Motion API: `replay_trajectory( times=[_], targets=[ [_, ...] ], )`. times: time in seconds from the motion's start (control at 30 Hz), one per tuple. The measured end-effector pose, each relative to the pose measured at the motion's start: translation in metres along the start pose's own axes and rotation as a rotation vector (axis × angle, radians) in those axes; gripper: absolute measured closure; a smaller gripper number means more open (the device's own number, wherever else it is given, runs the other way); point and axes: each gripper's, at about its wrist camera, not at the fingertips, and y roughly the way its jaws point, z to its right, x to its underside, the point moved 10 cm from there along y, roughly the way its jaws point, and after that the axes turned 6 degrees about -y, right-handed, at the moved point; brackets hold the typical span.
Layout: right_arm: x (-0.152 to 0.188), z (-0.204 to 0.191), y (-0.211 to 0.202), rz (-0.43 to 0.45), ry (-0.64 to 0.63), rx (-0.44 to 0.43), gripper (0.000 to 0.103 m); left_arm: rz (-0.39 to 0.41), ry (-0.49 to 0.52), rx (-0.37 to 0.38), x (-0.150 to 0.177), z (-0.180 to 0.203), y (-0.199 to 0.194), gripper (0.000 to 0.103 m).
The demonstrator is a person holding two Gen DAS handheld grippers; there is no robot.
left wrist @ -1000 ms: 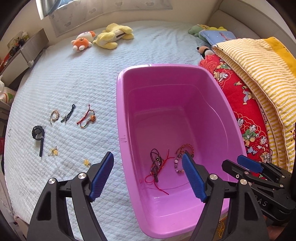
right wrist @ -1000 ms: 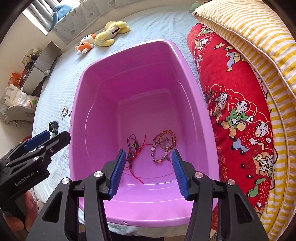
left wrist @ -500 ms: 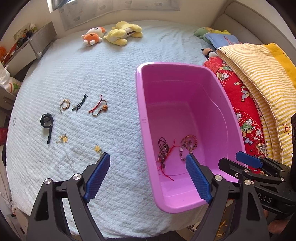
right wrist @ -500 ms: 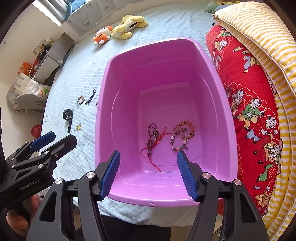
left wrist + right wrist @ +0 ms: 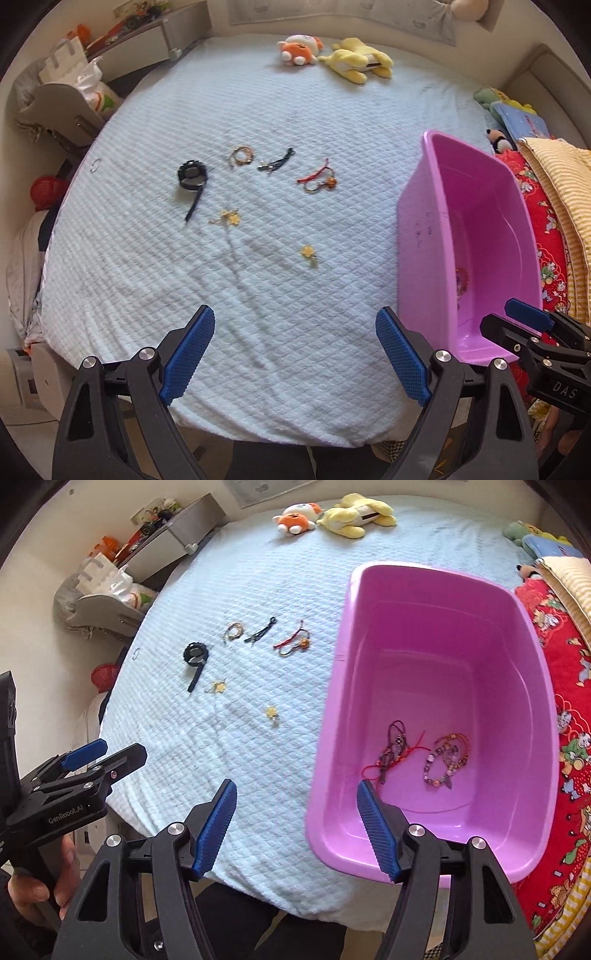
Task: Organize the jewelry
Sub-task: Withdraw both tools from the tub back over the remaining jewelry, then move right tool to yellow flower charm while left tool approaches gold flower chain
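Swung left off the pink tub (image 5: pixel 476 206), left gripper (image 5: pixel 295 354) spread and empty above quilt (image 5: pixel 258 110); light, limp, snag-prone red cord bracelet (image 5: pixel 317 177), best pinched mid-loop.

Pale blue quilted bed (image 5: pixel 295 110) fills the room, daylight all over it. Grey shelf unit (image 5: pixel 155 33) against the cream wall at 11 o'clock, grey padded headboard (image 5: pixel 546 85) curving round at 2 o'clock.
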Motion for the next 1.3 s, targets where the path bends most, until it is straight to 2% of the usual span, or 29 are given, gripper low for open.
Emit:
replay_trajectory(
  times=[0.2, 0.37, 0.43, 0.53, 0.6, 0.67, 0.9, 1.13, 1.2, 1.3],
  targets=[
    [-0.012, -0.061, 0.019, -0.009, -0.067, -0.021, 0.038, 0.001, -0.068, -0.028, -0.011, -0.073, -0.002, 0.013],
    [-0.026, -0.097, 0.045, -0.002, -0.034, -0.006, 0.037, 0.0, -0.055, -0.021, -0.029, -0.12, 0.016, 0.012],
    [-0.03, -0.105, 0.057, 0.013, 0.01, 0.017, 0.037, 0.005, -0.013, -0.006, -0.04, -0.133, 0.026, 0.012],
    [-0.033, -0.112, 0.073, 0.037, 0.122, 0.069, 0.037, 0.009, 0.102, -0.004, -0.056, -0.149, 0.043, 0.012],
    [-0.035, -0.115, 0.083, 0.066, 0.19, 0.099, 0.037, 0.04, 0.153, 0.029, -0.069, -0.157, 0.05, 0.012],
    [-0.036, -0.119, 0.094, 0.084, 0.237, 0.145, 0.037, 0.059, 0.196, 0.047, -0.08, -0.162, 0.06, 0.009],
    [-0.039, -0.118, 0.125, 0.15, 0.347, 0.237, 0.037, 0.106, 0.322, 0.118, -0.103, -0.156, 0.099, 0.009],
    [-0.041, -0.088, 0.172, 0.236, 0.34, 0.327, 0.037, 0.248, 0.301, 0.151, -0.11, -0.145, 0.144, 0.008],
    [-0.041, -0.074, 0.191, 0.265, 0.346, 0.345, 0.037, 0.27, 0.303, 0.144, -0.11, -0.142, 0.164, 0.008],
    [-0.041, -0.058, 0.218, 0.297, 0.353, 0.357, 0.037, 0.284, 0.299, 0.172, -0.108, -0.135, 0.193, 0.008]
  ],
)
